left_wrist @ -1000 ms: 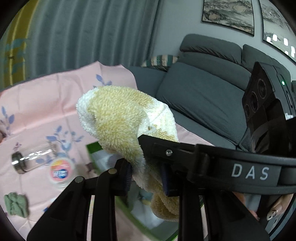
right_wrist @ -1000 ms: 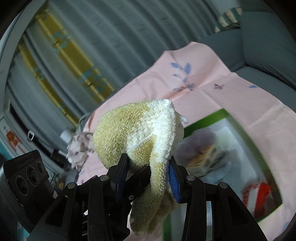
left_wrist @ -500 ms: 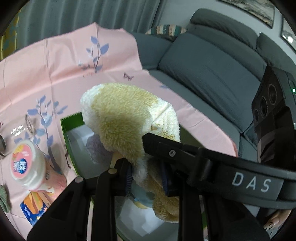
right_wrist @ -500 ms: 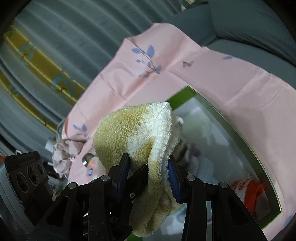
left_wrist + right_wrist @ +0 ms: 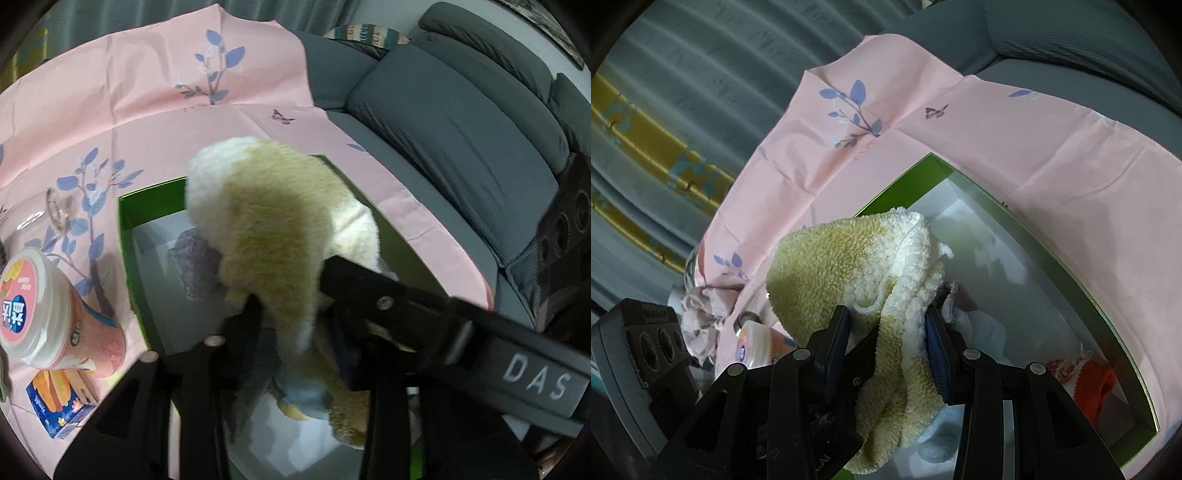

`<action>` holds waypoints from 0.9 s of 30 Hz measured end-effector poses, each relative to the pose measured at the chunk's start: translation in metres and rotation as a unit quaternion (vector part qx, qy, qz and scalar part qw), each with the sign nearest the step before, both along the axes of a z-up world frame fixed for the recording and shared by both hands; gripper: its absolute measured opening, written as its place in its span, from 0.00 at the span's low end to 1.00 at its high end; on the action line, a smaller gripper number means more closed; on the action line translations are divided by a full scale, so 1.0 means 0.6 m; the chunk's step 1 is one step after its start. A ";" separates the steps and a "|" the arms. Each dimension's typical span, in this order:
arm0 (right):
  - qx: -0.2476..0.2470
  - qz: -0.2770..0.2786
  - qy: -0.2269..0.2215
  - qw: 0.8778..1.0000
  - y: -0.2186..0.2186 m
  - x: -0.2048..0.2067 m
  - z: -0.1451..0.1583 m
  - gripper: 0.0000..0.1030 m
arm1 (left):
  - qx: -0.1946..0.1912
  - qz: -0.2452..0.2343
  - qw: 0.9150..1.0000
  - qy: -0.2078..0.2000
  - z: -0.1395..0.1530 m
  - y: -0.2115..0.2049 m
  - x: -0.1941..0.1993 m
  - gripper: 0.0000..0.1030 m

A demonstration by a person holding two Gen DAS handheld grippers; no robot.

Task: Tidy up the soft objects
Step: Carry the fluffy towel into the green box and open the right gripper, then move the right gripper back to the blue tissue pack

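A fluffy yellow-and-white towel [image 5: 273,218] is bunched between both grippers. My left gripper [image 5: 295,325] is shut on it, and so is my right gripper [image 5: 890,325]; the towel also shows in the right wrist view [image 5: 849,266]. Both hold it above a green-rimmed box [image 5: 125,236] with a white inside, which also shows in the right wrist view [image 5: 1071,266]. Inside the box lie a purple-grey cloth [image 5: 192,258], a light blue soft thing [image 5: 306,395] and a red-orange item [image 5: 1089,384]. The towel hides much of the box floor.
The box sits on a pink floral cloth [image 5: 147,103]. A pink lidded cup [image 5: 40,306] and a small blue snack box [image 5: 55,406] stand left of it. A crumpled pinkish cloth [image 5: 701,314] lies further left. A grey sofa [image 5: 461,122] is behind.
Both grippers have come down and forward with the towel; it now hangs over the open box, which looks larger and closer. The grip on the towel is unchanged.
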State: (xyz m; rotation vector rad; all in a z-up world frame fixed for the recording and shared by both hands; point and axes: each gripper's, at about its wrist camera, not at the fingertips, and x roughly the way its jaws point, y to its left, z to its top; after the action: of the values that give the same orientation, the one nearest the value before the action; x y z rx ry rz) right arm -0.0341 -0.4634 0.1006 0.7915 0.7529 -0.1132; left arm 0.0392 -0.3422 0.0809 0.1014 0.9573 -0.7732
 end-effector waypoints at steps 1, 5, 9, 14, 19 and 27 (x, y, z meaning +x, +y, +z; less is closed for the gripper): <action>-0.001 -0.002 -0.003 1.000 -0.001 -0.002 0.001 0.42 | 0.001 0.005 1.000 0.000 0.000 0.002 0.001 0.48; -0.009 -0.004 -0.010 1.000 0.000 -0.011 0.011 0.42 | -0.006 0.011 1.000 -0.001 0.008 0.015 -0.001 0.60; -0.036 -0.017 -0.021 0.999 0.003 -0.022 0.031 0.47 | -0.017 0.011 1.000 -0.009 0.030 0.036 -0.016 0.73; -0.046 -0.027 -0.065 0.996 0.008 -0.048 0.060 0.65 | -0.045 0.005 0.999 -0.028 0.067 0.075 -0.044 0.86; -0.053 -0.024 -0.111 0.992 0.026 -0.070 0.093 0.79 | -0.068 0.030 0.997 -0.034 0.091 0.141 -0.057 0.89; -0.079 0.014 -0.132 0.988 0.092 -0.070 0.133 0.84 | -0.092 0.118 0.987 -0.064 0.116 0.308 -0.073 0.99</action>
State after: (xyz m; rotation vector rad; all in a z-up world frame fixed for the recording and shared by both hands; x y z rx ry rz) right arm -0.0764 -0.4084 0.1801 0.6286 0.4963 -0.0404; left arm -0.0043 -0.1574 0.1504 -0.1203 0.7570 -0.6243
